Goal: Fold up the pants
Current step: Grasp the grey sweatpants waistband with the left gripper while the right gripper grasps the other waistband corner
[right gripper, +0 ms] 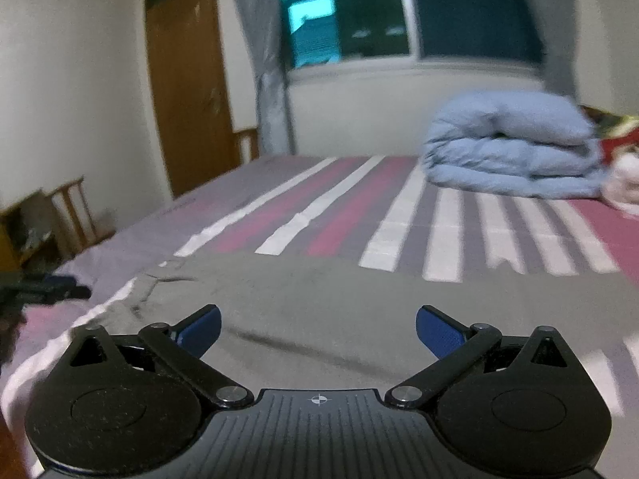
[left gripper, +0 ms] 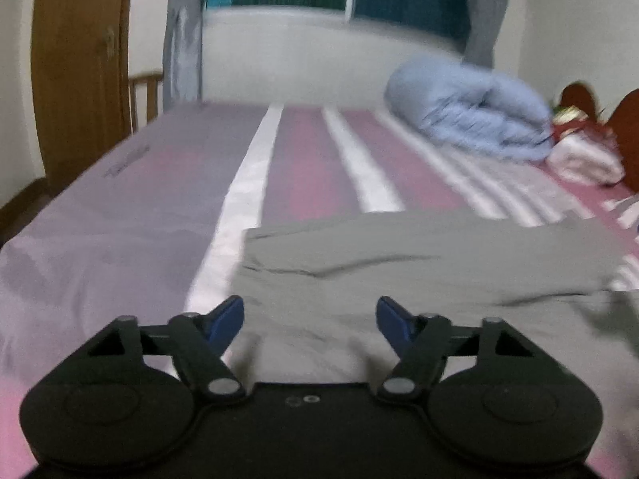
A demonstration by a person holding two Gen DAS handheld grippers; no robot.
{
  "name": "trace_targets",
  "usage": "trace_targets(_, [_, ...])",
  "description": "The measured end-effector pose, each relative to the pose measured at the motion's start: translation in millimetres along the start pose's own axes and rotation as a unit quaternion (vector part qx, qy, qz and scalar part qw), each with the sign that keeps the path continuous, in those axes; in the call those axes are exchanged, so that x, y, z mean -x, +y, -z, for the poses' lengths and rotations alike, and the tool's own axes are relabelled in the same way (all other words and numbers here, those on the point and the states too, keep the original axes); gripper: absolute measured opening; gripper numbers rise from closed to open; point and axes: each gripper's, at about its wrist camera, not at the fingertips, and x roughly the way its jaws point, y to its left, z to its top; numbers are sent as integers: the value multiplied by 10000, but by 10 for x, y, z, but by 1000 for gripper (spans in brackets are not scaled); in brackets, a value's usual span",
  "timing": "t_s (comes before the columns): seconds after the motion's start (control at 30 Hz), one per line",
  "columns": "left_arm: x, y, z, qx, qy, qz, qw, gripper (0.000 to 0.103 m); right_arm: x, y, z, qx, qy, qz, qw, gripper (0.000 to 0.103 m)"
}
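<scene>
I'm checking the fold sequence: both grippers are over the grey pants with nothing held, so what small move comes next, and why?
Probably lower the left gripper onto the near edge of the grey pants and pinch it. The pants lie flat on the striped bedsheet, and both it and the right gripper stand open and empty.

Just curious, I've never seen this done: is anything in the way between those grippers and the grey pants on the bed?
Nothing visible. The grey fabric pants lie directly ahead of both open grippers, left gripper and right gripper.
</scene>
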Motion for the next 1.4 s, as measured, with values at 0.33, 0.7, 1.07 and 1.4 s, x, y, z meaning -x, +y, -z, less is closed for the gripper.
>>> trace_targets(0.33, [-1625,552,-443,-258,888,424,9948,54,-1932,-452,-376,759,667,-131,9948,51])
trace_targets(0.7, [-2055,733,-563,-160,1059,1395,9844,43,-2762,-818,-308,1267,1768,-704,9735,54])
trace_targets(1.07, [-1441,647,-648,-457,15,1505,9876,11,-1937,-455,-383,1551,795,-591,9829,7])
trace_targets(1.4, [110,475,-303,-1109,-1269,1936,9665,11,-240,439,-48,2277,8,-277,9733,7])
